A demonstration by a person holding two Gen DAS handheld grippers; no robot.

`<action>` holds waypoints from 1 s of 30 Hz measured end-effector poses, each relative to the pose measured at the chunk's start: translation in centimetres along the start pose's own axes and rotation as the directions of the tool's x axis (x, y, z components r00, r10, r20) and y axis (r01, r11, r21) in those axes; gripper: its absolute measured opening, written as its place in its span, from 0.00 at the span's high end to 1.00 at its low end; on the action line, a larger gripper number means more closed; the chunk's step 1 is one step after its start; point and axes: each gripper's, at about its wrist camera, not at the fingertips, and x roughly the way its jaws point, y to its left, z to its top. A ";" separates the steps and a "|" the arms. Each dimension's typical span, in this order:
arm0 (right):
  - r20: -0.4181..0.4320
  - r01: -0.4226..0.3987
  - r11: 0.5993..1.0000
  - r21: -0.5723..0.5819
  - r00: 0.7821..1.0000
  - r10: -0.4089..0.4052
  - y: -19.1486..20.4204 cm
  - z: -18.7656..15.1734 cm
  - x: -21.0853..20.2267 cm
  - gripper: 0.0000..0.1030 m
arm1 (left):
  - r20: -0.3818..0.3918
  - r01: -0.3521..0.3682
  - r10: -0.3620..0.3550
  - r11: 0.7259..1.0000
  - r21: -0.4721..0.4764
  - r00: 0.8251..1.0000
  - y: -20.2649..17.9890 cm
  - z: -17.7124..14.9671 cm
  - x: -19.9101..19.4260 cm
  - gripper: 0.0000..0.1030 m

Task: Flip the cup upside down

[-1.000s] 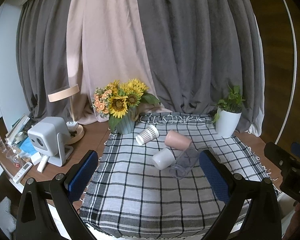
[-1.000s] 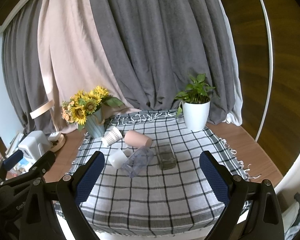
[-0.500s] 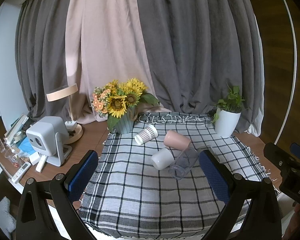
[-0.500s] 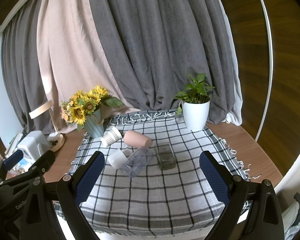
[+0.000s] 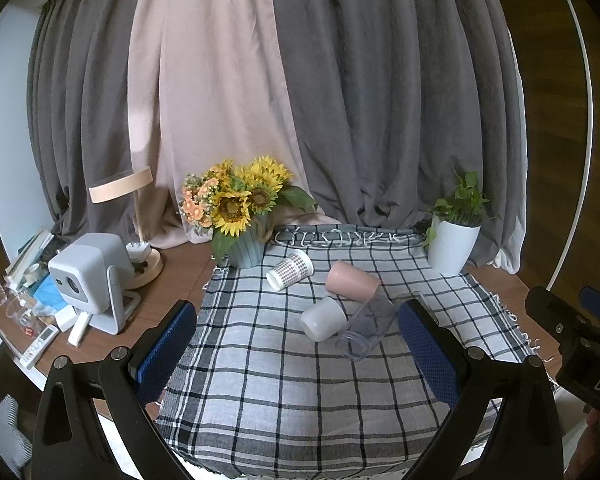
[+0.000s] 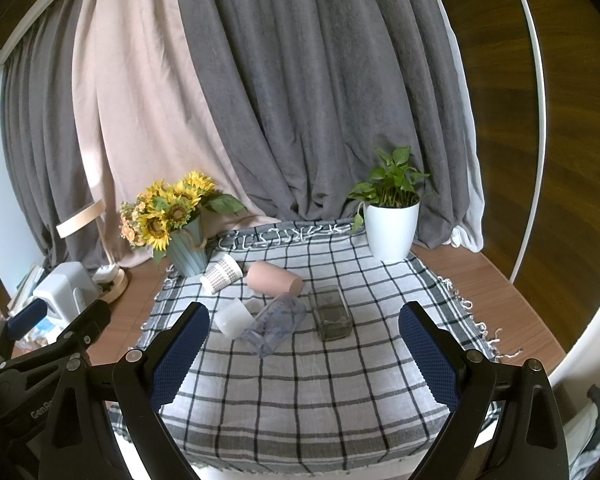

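Several cups lie on their sides on the checked cloth (image 5: 284,392): a patterned paper cup (image 5: 290,269), a pink cup (image 5: 352,280), a white cup (image 5: 323,323) and a clear plastic cup (image 5: 366,330). In the right wrist view they are the paper cup (image 6: 221,273), pink cup (image 6: 274,278), white cup (image 6: 232,317) and clear cup (image 6: 275,325); a square glass (image 6: 332,317) stands upright beside them. My left gripper (image 5: 298,350) is open and empty, short of the cups. My right gripper (image 6: 304,354) is open and empty, also short of them.
A sunflower vase (image 5: 244,216) stands at the cloth's back left and a white potted plant (image 6: 390,216) at its back right. A projector (image 5: 88,276), lamp (image 5: 136,224) and clutter sit on the wooden table to the left. Curtains hang behind.
Both views have shifted only slightly; the cups have not moved and both grippers stay open.
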 end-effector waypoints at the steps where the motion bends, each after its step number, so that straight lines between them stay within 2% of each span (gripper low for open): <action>1: 0.000 -0.001 1.000 0.000 1.000 0.001 0.0 0.0 0.0 0.07 | 0.000 0.001 -0.001 1.000 0.001 1.000 -0.1 0.0 0.0 0.00; 12: -0.026 -0.021 1.000 -0.010 0.999 0.020 -0.6 0.2 2.1 0.07 | -0.022 -0.008 0.008 1.000 -0.005 1.000 -1.4 0.2 1.2 0.00; 19: -0.030 -0.055 0.998 -0.034 0.998 0.054 -1.9 1.2 4.3 0.07 | -0.037 -0.053 0.051 0.998 -0.047 0.998 -2.7 0.7 3.5 0.00; 23: -0.048 -0.076 0.995 -0.058 0.996 0.073 -2.8 1.5 6.3 0.07 | -0.090 -0.078 0.072 0.995 -0.065 0.993 -3.4 0.4 5.7 0.00; 26: -0.098 -0.095 0.993 -0.074 0.991 0.088 -3.5 1.4 8.9 0.07 | -0.139 -0.116 0.107 0.991 -0.061 0.985 -4.4 -0.3 7.7 0.00; 30: -0.169 -0.117 0.989 -0.089 0.980 0.101 -4.3 0.8 12.9 0.07 | -0.229 -0.169 0.151 0.984 -0.062 0.962 -5.4 -1.8 11.1 0.00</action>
